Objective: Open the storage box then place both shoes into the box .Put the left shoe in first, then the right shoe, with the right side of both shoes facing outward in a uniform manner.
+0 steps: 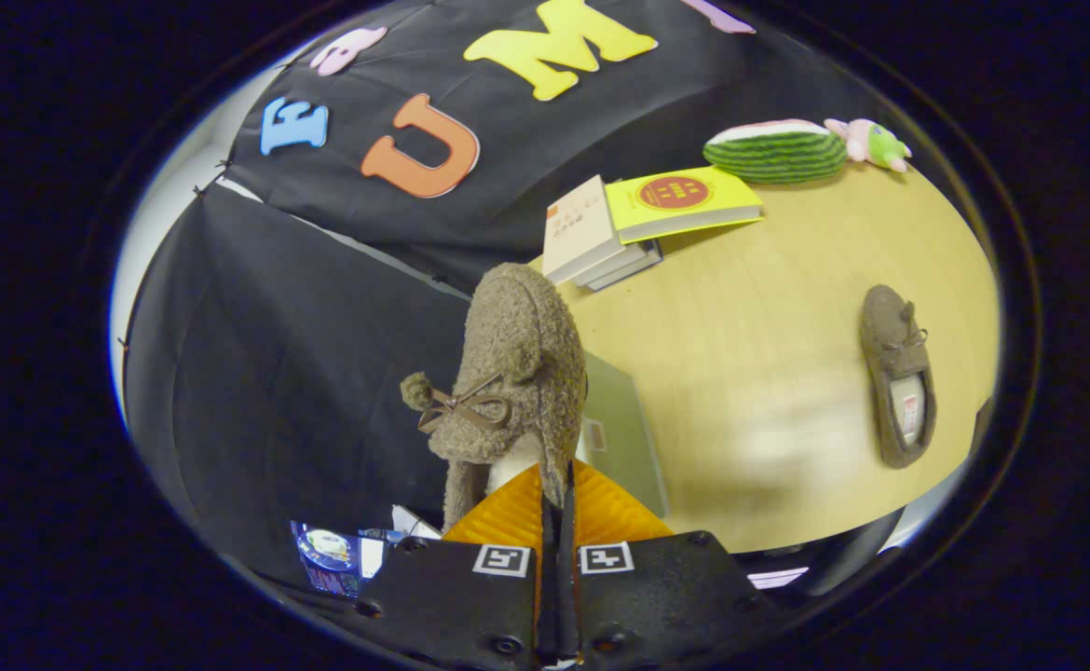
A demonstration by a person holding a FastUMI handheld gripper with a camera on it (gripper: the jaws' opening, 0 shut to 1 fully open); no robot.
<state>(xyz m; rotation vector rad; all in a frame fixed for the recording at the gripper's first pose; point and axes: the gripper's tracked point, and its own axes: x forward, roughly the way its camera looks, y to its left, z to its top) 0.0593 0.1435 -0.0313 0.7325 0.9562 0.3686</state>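
The gripper (556,499) pinches one shoe (517,373) just ahead. The other shoe (899,387) lies on the table (750,317). Books (638,224) sit behind it.

A brown fuzzy shoe (517,373), a moccasin-style slipper with a thin bow and a pompom on its upper, is held off the table with its toe pointing away from the gripper (556,508). The two fingers are closed together on the rim of its heel. The second shoe (897,373) of the same kind lies flat on the wooden table (750,326), well apart, opening upward, pale insole showing. A grey-green flat panel (624,424), possibly the box, lies just behind the held shoe.
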